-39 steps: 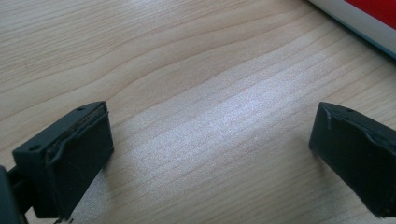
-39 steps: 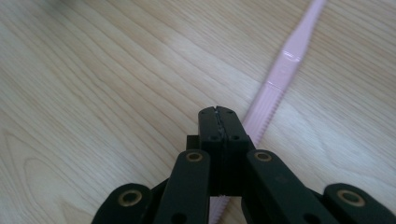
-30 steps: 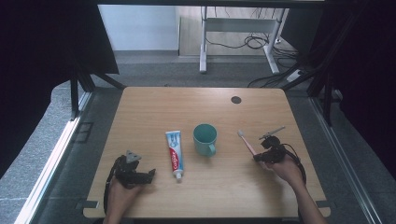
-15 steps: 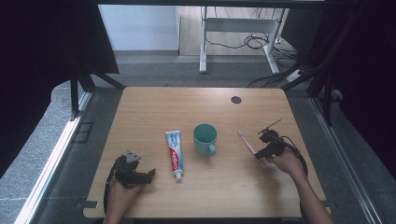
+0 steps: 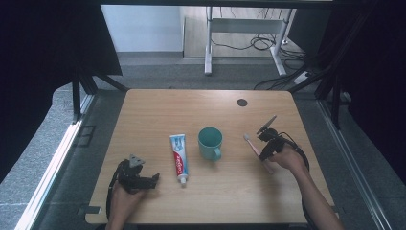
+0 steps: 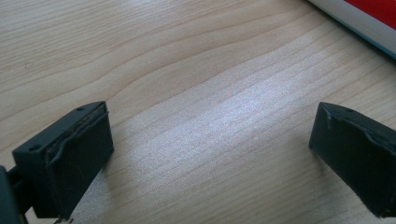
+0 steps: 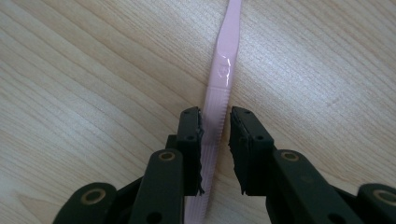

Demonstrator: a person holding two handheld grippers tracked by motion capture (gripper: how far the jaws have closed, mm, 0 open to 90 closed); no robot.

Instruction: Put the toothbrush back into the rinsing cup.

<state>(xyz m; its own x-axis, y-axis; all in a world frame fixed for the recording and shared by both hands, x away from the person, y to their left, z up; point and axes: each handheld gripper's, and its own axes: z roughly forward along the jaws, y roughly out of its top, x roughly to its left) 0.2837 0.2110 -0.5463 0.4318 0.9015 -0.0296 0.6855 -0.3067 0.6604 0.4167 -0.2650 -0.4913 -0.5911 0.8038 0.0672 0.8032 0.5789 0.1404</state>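
Right gripper (image 7: 215,135), at the table's (image 5: 230,201) four o'clock, points down with jaws slightly apart, just opened, straddling a pink toothbrush (image 7: 223,74) lying flat. Left gripper (image 5: 136,177), at seven o'clock, rests low, jaws wide apart over bare wood.

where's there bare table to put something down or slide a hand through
The far half of the table is bare wood from edge to edge, apart from a small dark disc near the far right. The near middle strip, between the left gripper and the right forearm, is also free. The middle row is crowded: toothpaste tube, teal mug, pink toothbrush, right gripper.
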